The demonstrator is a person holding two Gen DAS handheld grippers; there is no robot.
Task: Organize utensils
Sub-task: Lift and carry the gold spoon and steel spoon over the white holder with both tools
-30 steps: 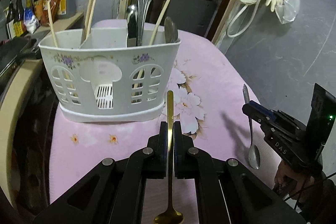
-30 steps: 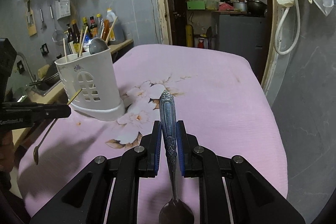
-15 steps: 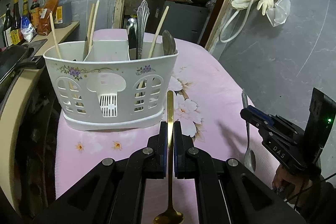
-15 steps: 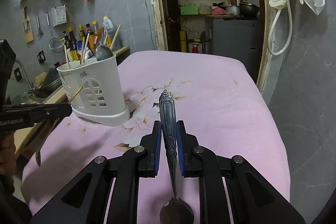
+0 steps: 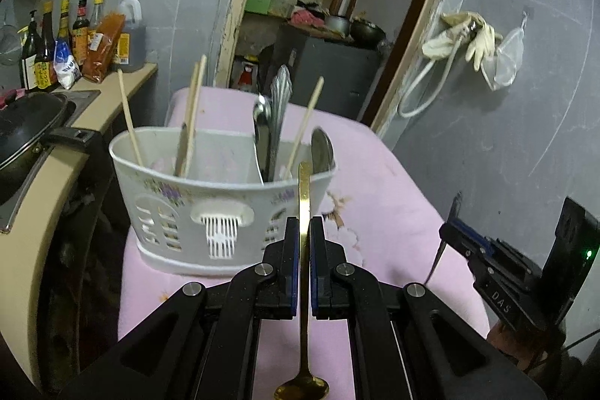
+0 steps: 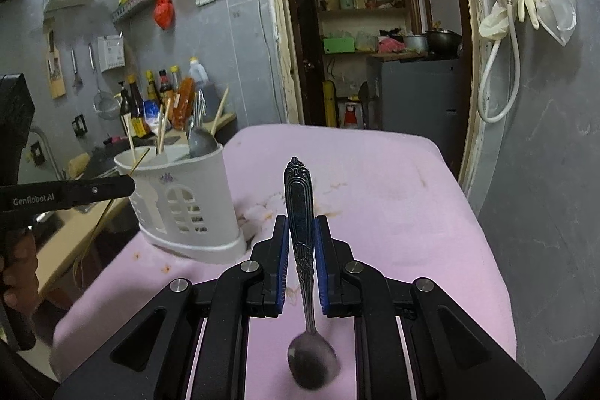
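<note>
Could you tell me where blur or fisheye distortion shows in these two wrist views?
Right wrist view: the ornate silver spoon has a motion-blurred bowl; door frames bow outward. Left wrist view: the slim gold spoon and white plastic utensil caddy look sharp; corners vignette black.

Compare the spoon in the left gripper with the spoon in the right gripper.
The gold spoon is slim and plain; the silver spoon has a broad handle with embossed ornament. The gold spoon's handle end sits close to the white caddy; the silver spoon's handle end is well clear of it. Both are clamped at the handle, bowl toward the camera, by the left gripper and right gripper.
</note>
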